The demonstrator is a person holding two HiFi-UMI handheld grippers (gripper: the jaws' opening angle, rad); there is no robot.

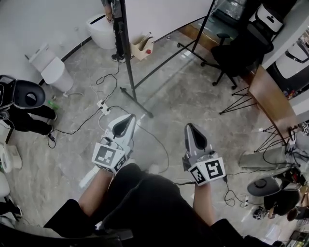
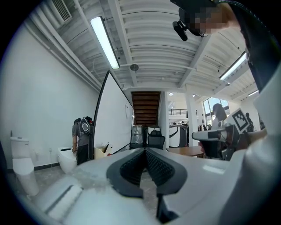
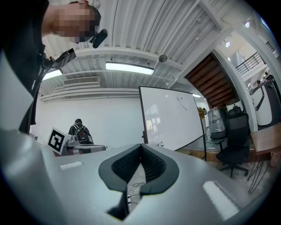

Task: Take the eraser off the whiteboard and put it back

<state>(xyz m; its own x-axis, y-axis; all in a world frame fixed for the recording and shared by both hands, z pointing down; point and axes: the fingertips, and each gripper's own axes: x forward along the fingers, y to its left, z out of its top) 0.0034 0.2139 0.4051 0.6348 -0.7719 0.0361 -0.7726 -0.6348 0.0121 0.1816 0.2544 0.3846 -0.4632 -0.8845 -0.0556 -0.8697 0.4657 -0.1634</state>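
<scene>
The whiteboard (image 1: 164, 13) stands on a black frame at the top of the head view. It shows edge-on in the left gripper view (image 2: 112, 127) and face-on in the right gripper view (image 3: 171, 118). A small item sits at its lower ledge (image 3: 161, 143), too small to name as the eraser. My left gripper (image 1: 129, 119) and right gripper (image 1: 189, 127) are held side by side above the floor, well short of the board. Both point level toward it. The jaws of each meet at the tips, with nothing between them (image 2: 145, 150) (image 3: 141, 145).
Cables and a power strip (image 1: 103, 106) lie on the grey floor ahead. White toilets (image 1: 52, 70) stand left, a cardboard box (image 1: 141, 47) by the board's legs, a black office chair (image 1: 240, 48) and a wooden table (image 1: 270, 99) right. A person with a backpack (image 2: 81, 137) stands by the board.
</scene>
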